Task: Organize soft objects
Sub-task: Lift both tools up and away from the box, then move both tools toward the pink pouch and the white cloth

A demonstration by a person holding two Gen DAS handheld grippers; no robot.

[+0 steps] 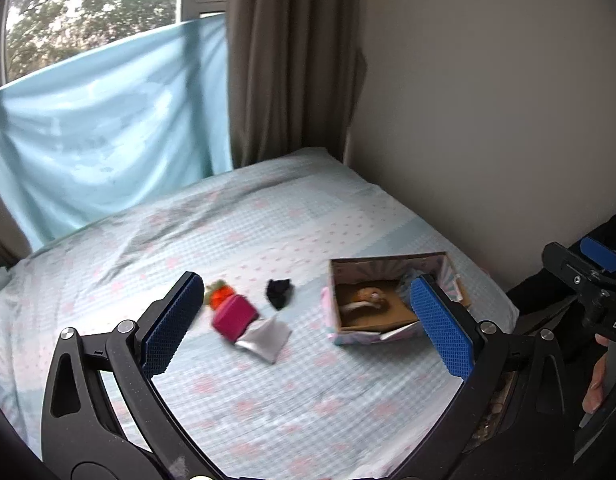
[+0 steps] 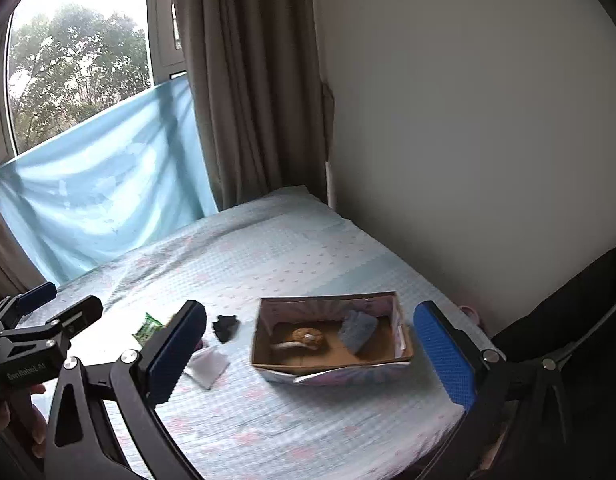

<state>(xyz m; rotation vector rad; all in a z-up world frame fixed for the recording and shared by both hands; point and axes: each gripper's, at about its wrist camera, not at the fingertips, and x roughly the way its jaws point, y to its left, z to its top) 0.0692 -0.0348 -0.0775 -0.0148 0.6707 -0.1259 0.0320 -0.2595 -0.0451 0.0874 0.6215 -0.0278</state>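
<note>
On the bed: loose soft pieces lie together left of the box [image 2: 331, 372] — a pink cube [image 1: 232, 316], an orange plush [image 1: 220, 295], a black fabric wad [image 1: 279, 292], a grey pouch [image 1: 266, 338].
Box contents: a brown plush [image 2: 308, 338] and a grey cloth [image 2: 357, 332] already inside, likely sorted.
Left claw [image 1: 308, 328]: released, empty, above the bed [image 1: 268, 224].
Right claw [image 2: 315, 364]: released, empty, framing the box.
Obstacles: none between; a curtain [image 2: 248, 80] and wall sit well behind.
</note>
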